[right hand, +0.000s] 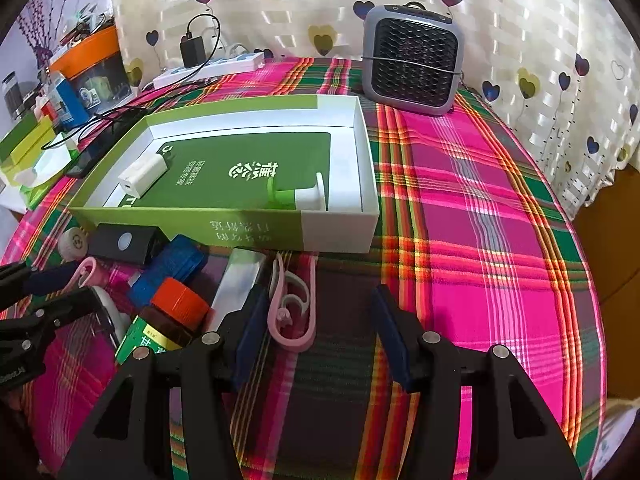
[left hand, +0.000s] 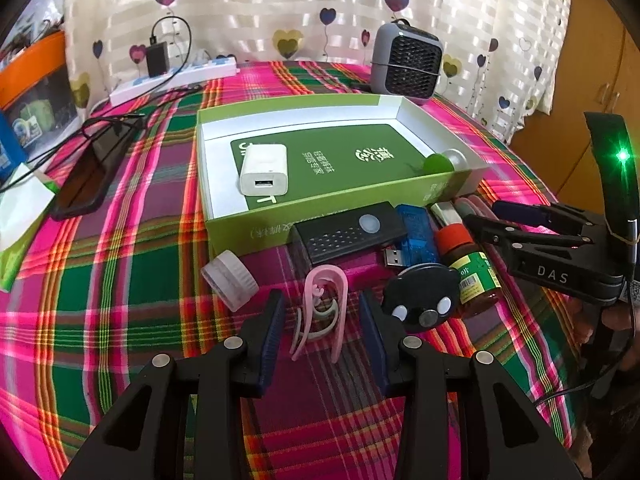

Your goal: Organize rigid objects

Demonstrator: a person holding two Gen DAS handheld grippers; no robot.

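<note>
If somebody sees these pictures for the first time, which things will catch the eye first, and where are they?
The loud pink and green plaid cloth covers the whole table. In its middle lies an open green box holding a white charger. In front of the box sits a crowd of small things, and each open gripper, left gripper and right gripper, has a pink clip between its fingers.
</note>
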